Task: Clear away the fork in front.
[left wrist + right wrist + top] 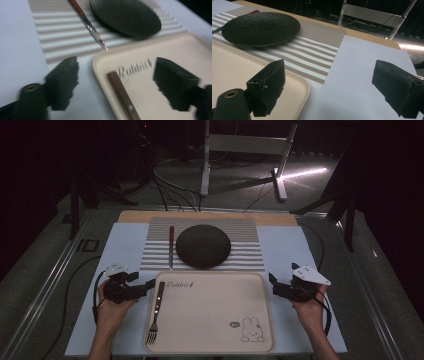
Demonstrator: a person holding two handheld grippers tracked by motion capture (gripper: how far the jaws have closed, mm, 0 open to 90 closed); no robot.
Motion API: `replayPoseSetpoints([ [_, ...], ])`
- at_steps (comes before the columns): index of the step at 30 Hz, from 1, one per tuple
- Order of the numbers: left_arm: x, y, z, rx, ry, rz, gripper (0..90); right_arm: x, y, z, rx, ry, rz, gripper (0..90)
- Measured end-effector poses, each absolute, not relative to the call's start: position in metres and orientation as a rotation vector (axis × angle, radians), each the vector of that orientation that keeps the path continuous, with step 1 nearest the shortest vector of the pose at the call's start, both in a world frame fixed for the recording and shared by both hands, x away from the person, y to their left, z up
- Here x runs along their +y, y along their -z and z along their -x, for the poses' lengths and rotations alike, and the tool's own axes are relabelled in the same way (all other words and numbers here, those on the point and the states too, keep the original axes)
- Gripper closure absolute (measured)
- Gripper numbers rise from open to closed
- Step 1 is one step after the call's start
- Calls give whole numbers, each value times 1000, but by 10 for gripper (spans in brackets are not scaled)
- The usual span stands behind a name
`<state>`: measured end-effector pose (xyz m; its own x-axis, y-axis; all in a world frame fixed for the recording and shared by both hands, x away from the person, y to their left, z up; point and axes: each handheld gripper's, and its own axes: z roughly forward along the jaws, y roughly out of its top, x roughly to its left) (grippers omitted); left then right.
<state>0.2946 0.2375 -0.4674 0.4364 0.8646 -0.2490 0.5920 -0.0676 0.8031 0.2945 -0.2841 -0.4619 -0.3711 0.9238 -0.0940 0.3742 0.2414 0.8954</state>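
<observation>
Dim floor and cables are filling the top of the high view, and below them we are seeing a pale tabletop. A striped mat is lying at frame center under a dark plate, with a knife just left of it. Lower down, a beige tray is holding a fork along its left side. Our left gripper and right gripper are flanking the tray, fingers spread wide, holding nothing.

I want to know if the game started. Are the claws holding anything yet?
No. The left claw is open beside the fork on the tray, and the right claw is open over the table, holding nothing.
</observation>
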Motion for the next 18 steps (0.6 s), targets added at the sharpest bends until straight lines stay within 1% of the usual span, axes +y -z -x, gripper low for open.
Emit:
replayPoseSetpoints([
  [3, 242, 459, -290, 1253, -446, -1712, 152, -284, 462, -294, 1872, -1094, -1186, 114],
  [11, 252, 440, -276, 1184, -611, -1584, 15, -285, 462, -291, 1867, -1106, -1187, 113],
  [15, 255, 434, -270, 1163, -698, -1541, 5, -287, 463, -286, 1858, -1117, -1195, 113],
  [18, 257, 432, -267, 1149, -729, -1512, 4, -288, 465, -281, 1852, -1122, -1197, 113],
])
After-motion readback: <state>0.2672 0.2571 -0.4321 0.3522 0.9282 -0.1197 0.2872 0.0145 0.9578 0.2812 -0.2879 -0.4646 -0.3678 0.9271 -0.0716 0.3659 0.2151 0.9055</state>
